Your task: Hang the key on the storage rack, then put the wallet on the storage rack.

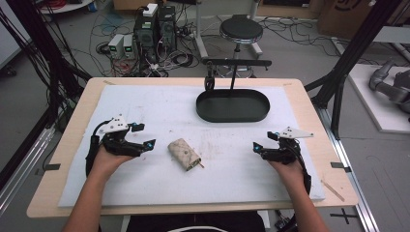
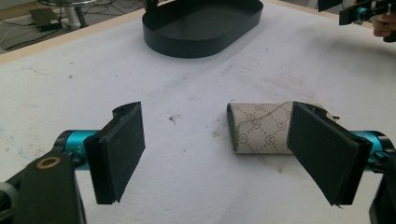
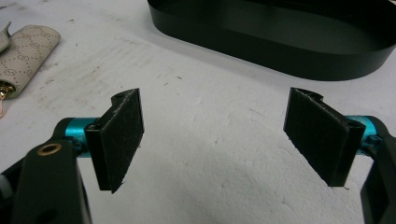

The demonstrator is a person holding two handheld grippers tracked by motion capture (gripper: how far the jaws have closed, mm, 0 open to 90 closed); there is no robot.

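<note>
A rolled beige patterned pouch [image 1: 183, 153] lies on the white mat near the table's middle, a small metal piece sticking out at its near end. My left gripper [image 1: 146, 144] rests on the mat just left of it, open and holding nothing. In the left gripper view the pouch [image 2: 259, 128] lies ahead of the jaws, partly behind the right pad [image 2: 322, 149], with the left gripper [image 2: 224, 144] wide open. My right gripper [image 1: 257, 147] sits at the right, open and empty. In the right gripper view the right gripper [image 3: 219, 135] stands over bare mat, with the pouch [image 3: 28, 51] far to the left.
A black oval tray [image 1: 232, 116] stands at the back of the white mat [image 1: 145, 106], with a black stand [image 1: 234, 65] behind it. The wooden table edge [image 1: 72, 130] frames the mat. A stool [image 1: 241, 30] and electronics [image 1: 150, 29] are on the floor beyond.
</note>
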